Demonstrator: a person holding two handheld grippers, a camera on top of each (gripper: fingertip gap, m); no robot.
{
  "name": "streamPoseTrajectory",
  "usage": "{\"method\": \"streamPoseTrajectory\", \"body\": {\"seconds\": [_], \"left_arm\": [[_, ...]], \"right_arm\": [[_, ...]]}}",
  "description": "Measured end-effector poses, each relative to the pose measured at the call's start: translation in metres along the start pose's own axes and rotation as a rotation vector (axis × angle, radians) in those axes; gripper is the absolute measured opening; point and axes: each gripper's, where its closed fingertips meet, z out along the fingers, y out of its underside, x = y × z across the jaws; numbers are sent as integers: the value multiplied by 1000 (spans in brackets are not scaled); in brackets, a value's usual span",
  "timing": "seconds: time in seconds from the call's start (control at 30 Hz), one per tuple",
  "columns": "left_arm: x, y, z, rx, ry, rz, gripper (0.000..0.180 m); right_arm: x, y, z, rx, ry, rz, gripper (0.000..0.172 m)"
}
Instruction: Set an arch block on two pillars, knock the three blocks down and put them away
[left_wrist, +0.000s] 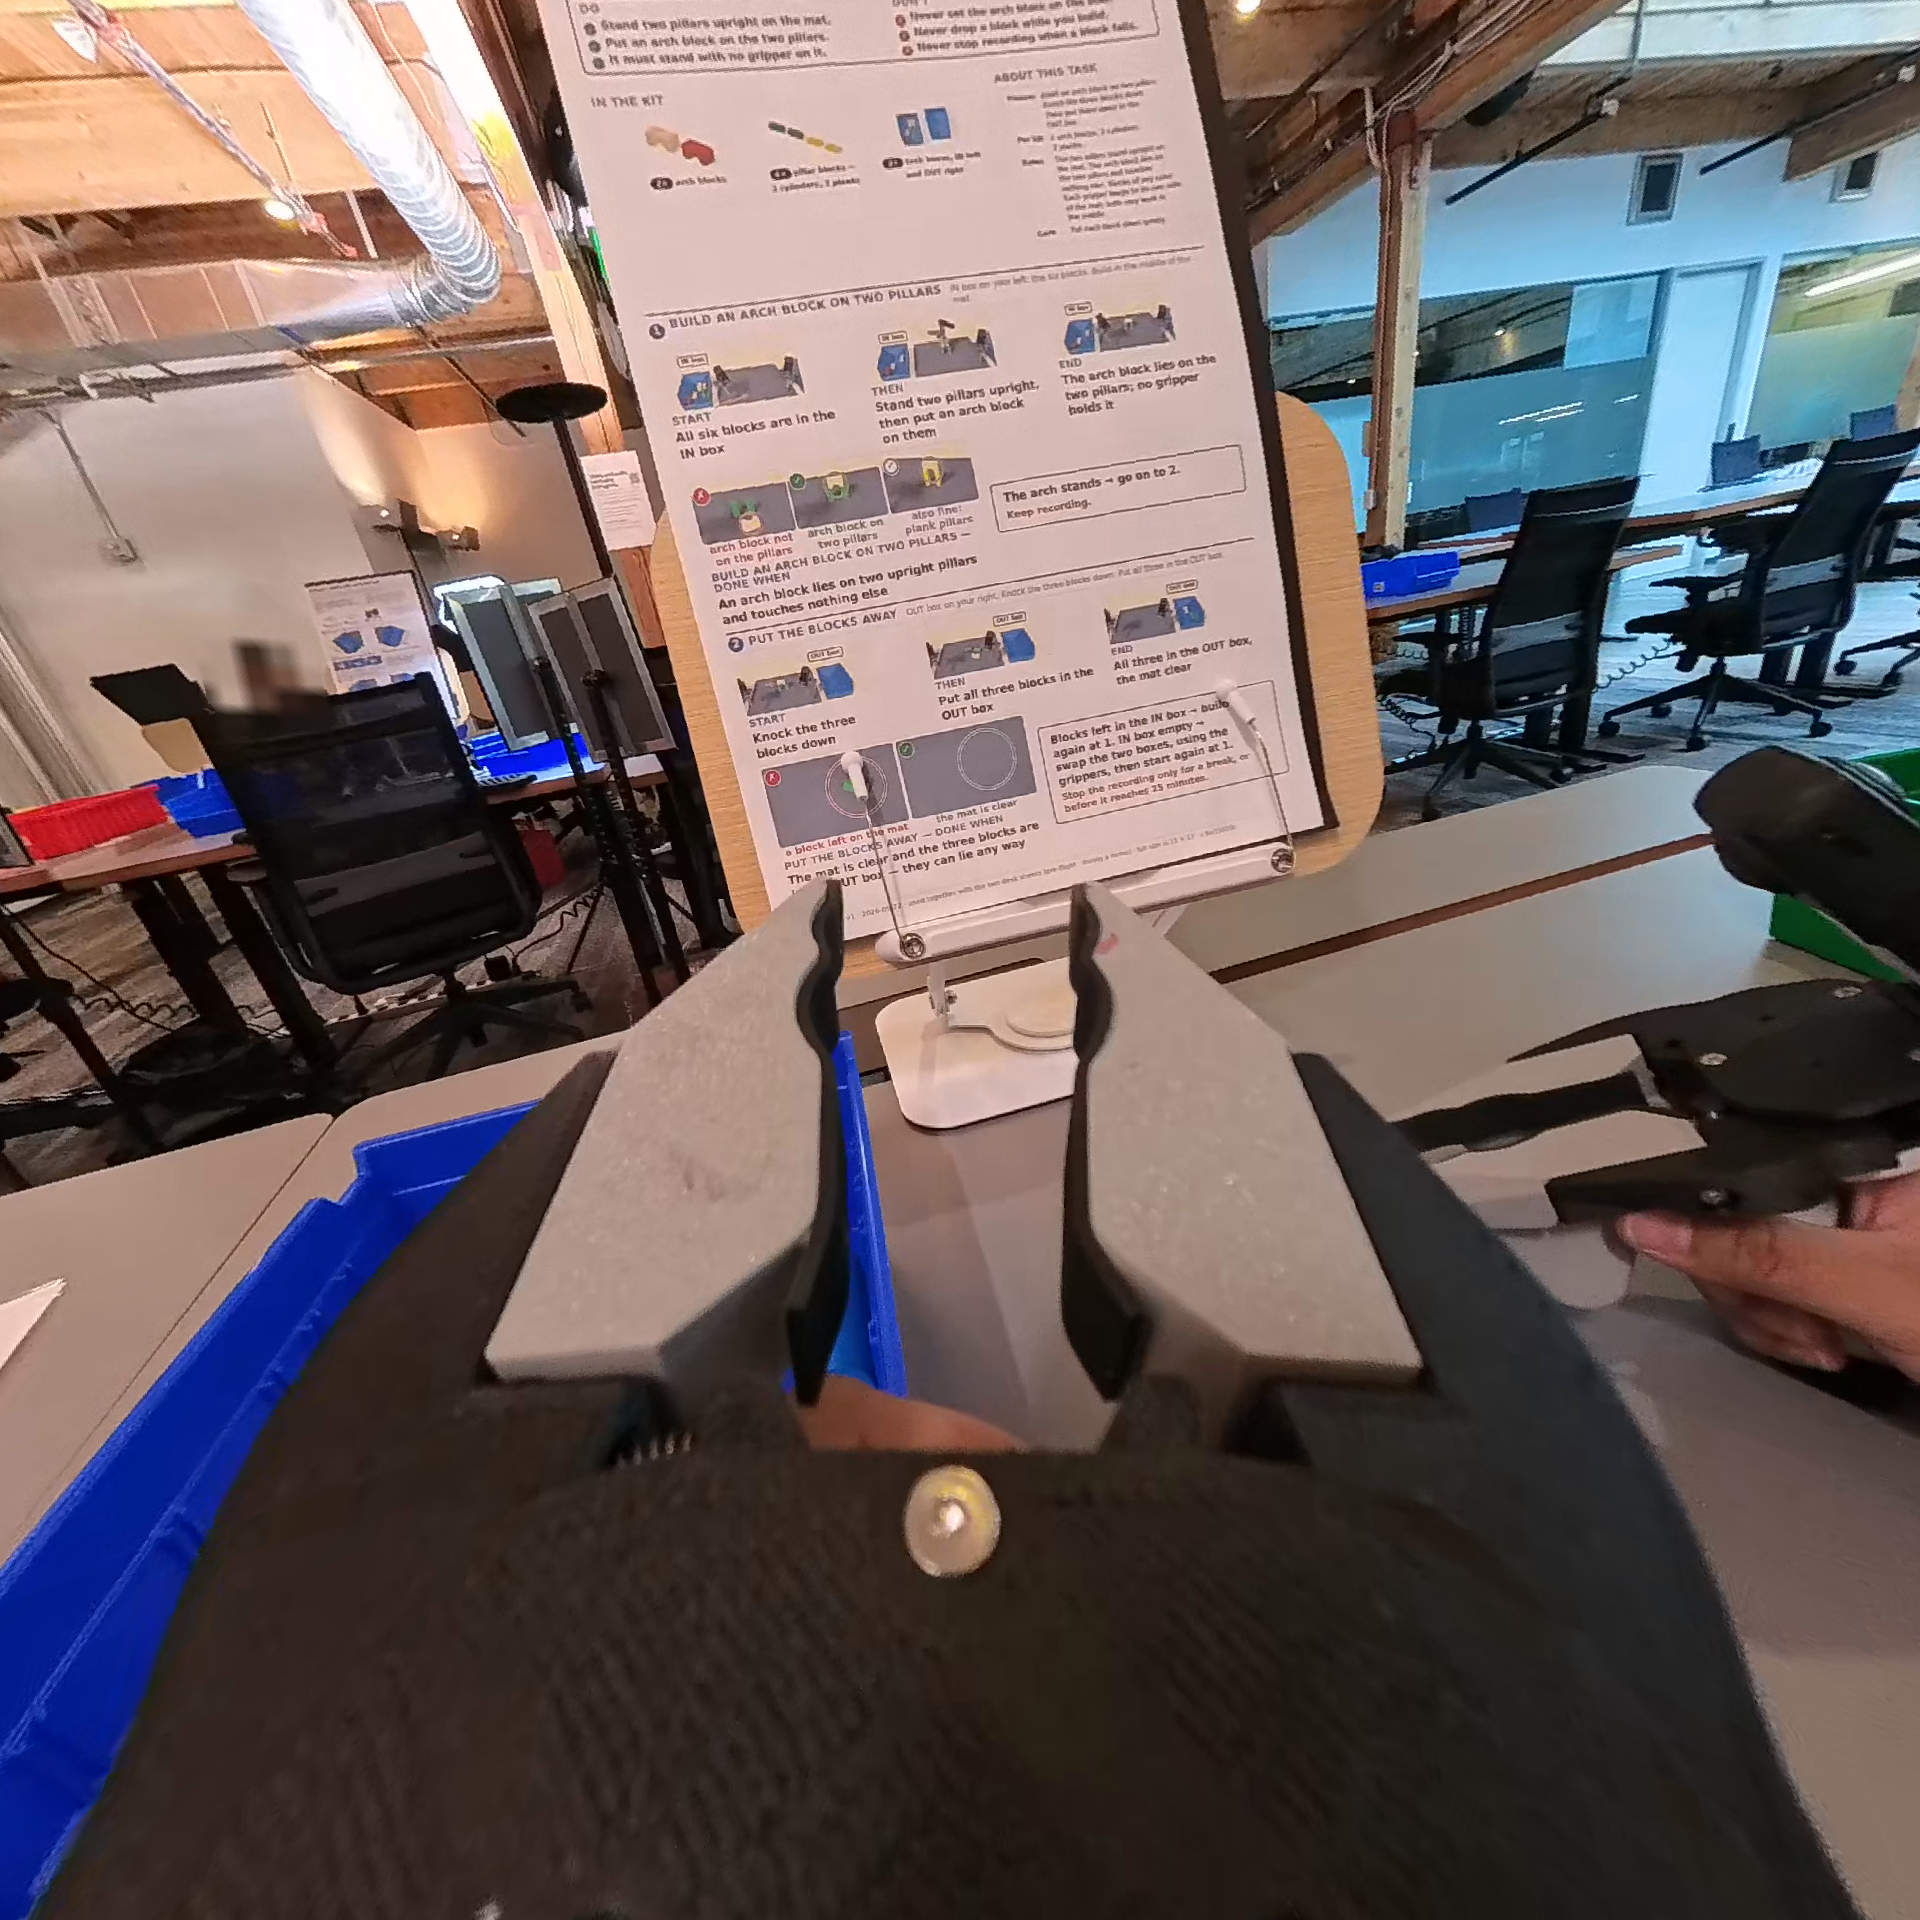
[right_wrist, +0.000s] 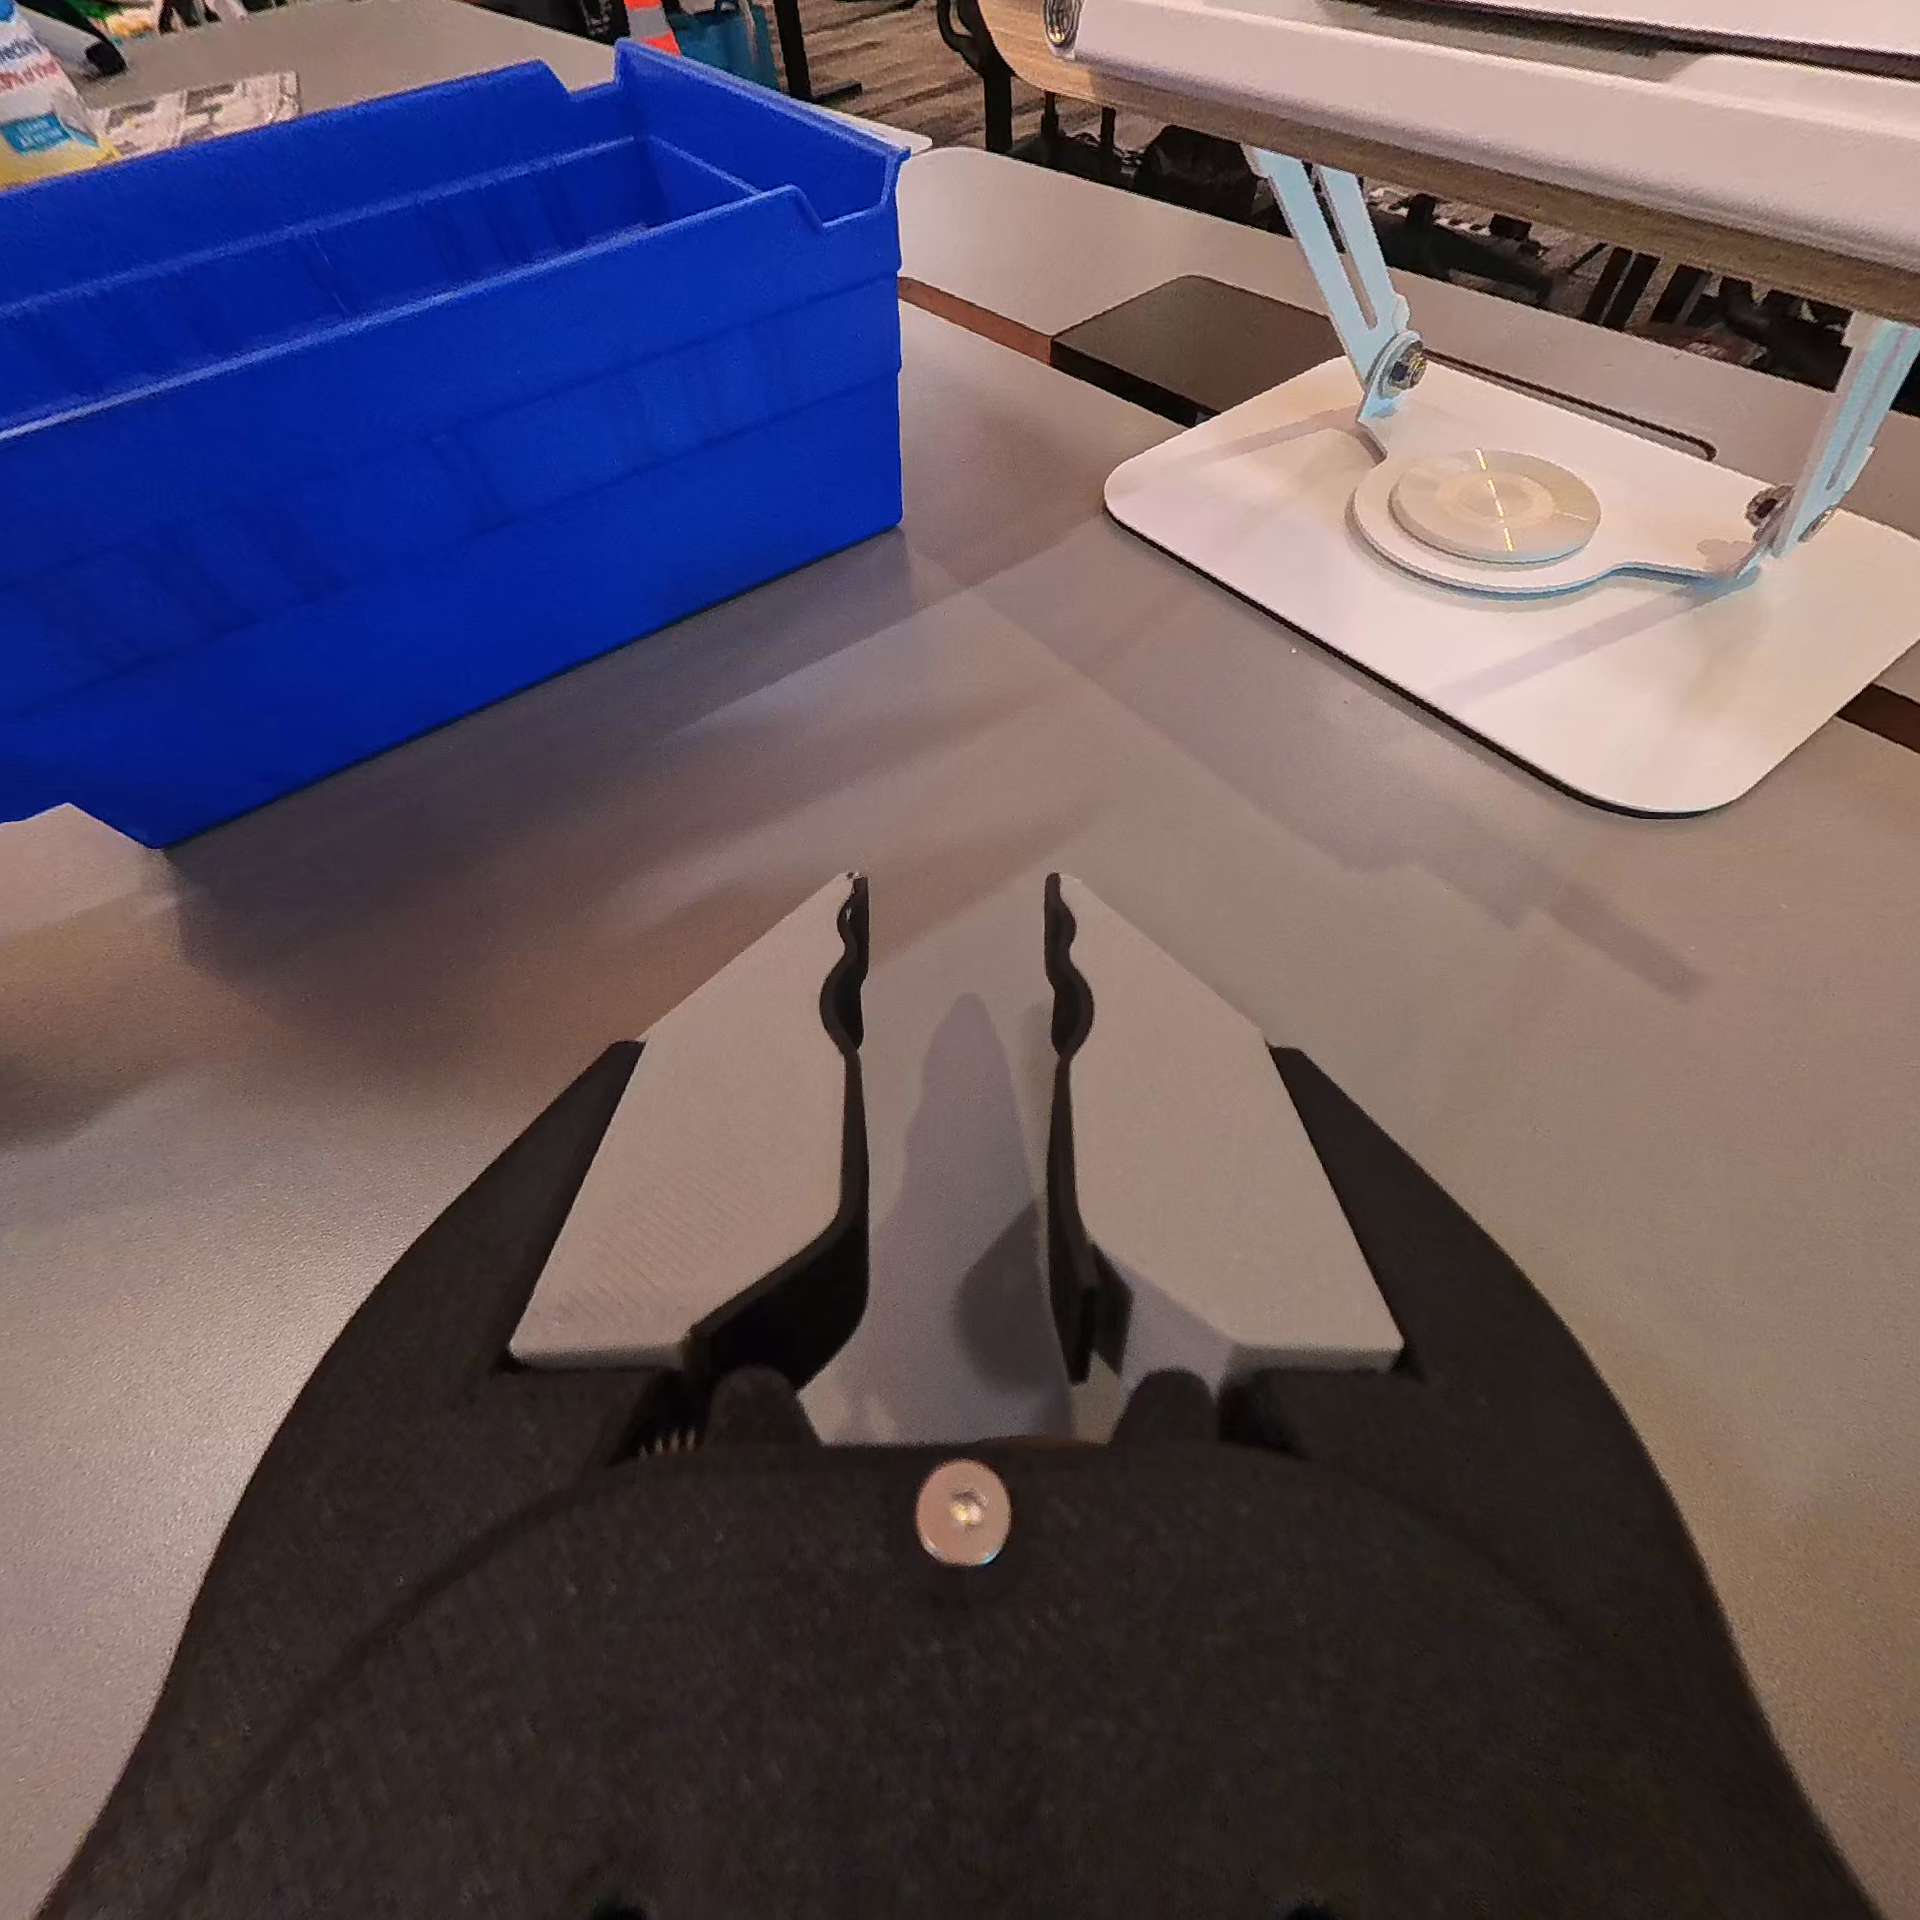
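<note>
No arch block or pillar shows in either view. My left gripper (left_wrist: 954, 914) is open with nothing between its pads, raised above the right end of a blue box (left_wrist: 260, 1351). My right gripper (right_wrist: 954, 894) is open and empty, low over the grey mat (right_wrist: 1039, 779). The blue box (right_wrist: 436, 436) stands to its front left; the part of its inside that shows is empty. The right gripper also shows in the left wrist view (left_wrist: 1507, 1122), held by a hand (left_wrist: 1766, 1278) at the right edge.
A white stand (right_wrist: 1558, 644) holding an instruction sheet (left_wrist: 935, 416) stands at the far side of the table. A green box (left_wrist: 1829, 935) shows at the right edge. Office chairs and desks lie beyond the table. About 25 cm separates my left fingertips from my right.
</note>
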Motion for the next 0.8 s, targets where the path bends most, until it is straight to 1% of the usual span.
{"method": "streamPoseTrajectory", "body": {"seconds": [0.2,0.3,0.4,0.53,0.67,0.8], "left_arm": [[-1,0,0,-2,-2,-7,42],[-8,2,1,-15,1,-56,42],[-27,9,3,-74,-16,-91,48],[-60,10,0,-114,-94,-53,48],[-85,31,7,-199,-114,-88,49],[-108,66,20,-324,-142,-52,49]], "right_arm": [[0,0,0,-1,0,0,31],[0,0,0,2,-1,2,31],[0,-1,-1,4,-7,8,31],[-1,0,0,1,-13,6,31],[-1,-1,-1,4,-11,3,31],[-1,-1,-1,8,-11,4,31]]}}
